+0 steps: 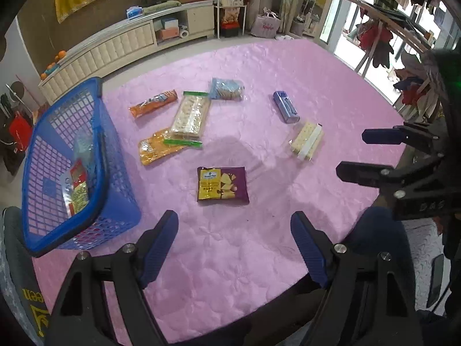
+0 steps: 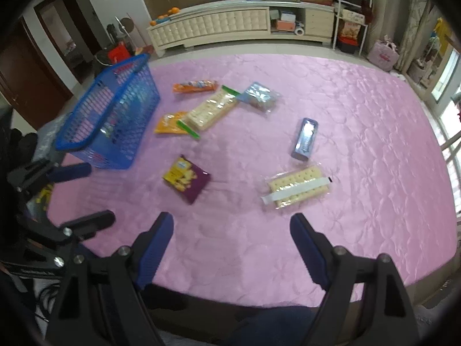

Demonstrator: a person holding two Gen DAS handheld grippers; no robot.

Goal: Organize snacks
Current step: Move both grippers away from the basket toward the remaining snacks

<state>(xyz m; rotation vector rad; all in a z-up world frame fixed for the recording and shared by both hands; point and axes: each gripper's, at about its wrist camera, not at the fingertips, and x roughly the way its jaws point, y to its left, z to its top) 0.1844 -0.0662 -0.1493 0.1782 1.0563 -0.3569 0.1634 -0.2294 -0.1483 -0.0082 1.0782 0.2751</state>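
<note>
Several snack packs lie on a pink quilted table (image 1: 259,259). A purple and yellow pack (image 1: 222,185) (image 2: 186,179) is nearest my left gripper (image 1: 234,225), which is open and empty above the front edge. A clear cracker pack with a white clip (image 1: 306,139) (image 2: 296,187) lies just ahead of my right gripper (image 2: 232,225), also open and empty. A blue basket (image 1: 57,178) (image 2: 112,115) at the left holds a few packs.
Further back lie a blue-purple tube pack (image 1: 285,106) (image 2: 305,138), a long cracker pack (image 1: 190,115), two orange packs (image 1: 152,103) (image 1: 155,147) and a blue bag (image 1: 226,88). A low cabinet (image 2: 230,26) stands beyond the table.
</note>
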